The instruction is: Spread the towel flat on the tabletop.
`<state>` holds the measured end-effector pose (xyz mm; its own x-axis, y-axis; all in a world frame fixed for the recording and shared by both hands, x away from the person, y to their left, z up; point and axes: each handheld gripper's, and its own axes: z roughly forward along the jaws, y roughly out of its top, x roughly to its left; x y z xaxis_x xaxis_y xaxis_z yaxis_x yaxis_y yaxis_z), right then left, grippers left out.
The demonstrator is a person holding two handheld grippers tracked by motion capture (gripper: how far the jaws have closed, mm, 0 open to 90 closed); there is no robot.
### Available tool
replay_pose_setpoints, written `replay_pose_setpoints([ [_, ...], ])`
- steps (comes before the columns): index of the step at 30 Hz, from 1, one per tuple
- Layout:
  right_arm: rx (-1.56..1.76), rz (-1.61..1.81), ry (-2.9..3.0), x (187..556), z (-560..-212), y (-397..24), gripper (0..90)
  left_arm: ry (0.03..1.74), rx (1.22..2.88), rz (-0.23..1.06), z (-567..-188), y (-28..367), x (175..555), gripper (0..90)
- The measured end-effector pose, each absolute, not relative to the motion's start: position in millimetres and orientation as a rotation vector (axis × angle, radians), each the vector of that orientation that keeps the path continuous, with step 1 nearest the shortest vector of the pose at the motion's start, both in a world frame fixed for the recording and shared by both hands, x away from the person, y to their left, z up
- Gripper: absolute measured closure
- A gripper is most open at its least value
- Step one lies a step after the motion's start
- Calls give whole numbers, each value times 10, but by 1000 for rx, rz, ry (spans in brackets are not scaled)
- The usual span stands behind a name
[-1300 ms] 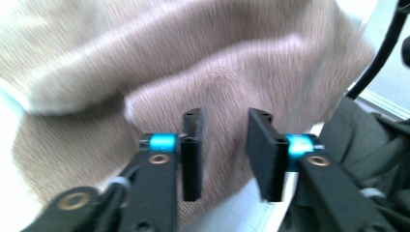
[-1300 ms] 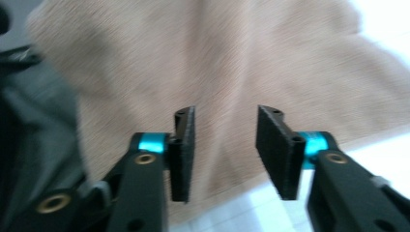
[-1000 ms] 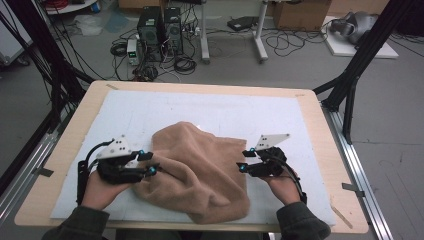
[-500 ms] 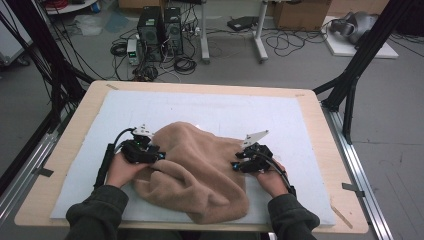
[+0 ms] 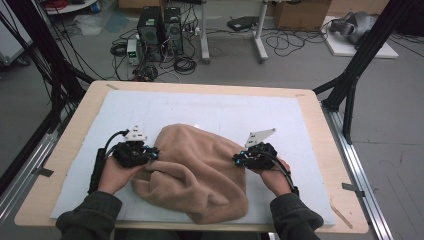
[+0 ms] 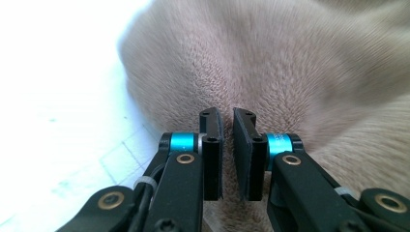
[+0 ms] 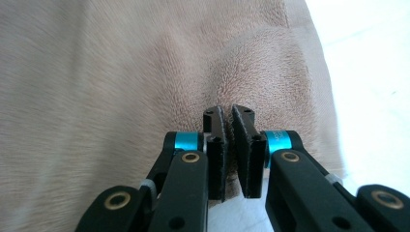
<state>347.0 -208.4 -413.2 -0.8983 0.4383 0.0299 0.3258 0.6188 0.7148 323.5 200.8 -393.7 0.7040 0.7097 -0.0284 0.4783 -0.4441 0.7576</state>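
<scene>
A tan fleece cloth (image 5: pixel 195 170) lies bunched on the white mat (image 5: pixel 225 107). My left gripper (image 5: pixel 151 153) sits at the cloth's left edge. In the left gripper view its jaws (image 6: pixel 227 121) have just been closing and stand a narrow slit apart, with a fold of the cloth (image 6: pixel 290 63) pinched between the pads. My right gripper (image 5: pixel 236 160) is at the cloth's right edge. In the right gripper view that gripper (image 7: pixel 227 118) is shut on a raised ridge of the cloth (image 7: pixel 96 72).
The mat covers a wooden table (image 5: pixel 312 120) with bare mat behind and to both sides of the cloth. Black frame legs (image 5: pixel 350 80) stand at the table's right. Computer towers (image 5: pixel 160 25) and cables lie on the floor beyond.
My left hand moved up and right to the cloth's left edge. Both grippers' jaws narrowed onto the fabric. The right hand barely shifted.
</scene>
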Motion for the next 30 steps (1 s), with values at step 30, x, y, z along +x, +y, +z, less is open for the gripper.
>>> replay_pose_setpoints([
  [30,914,1204,2472,4487,-3536,-2318,508,985,1988,499,-3610,2009,4099,554],
])
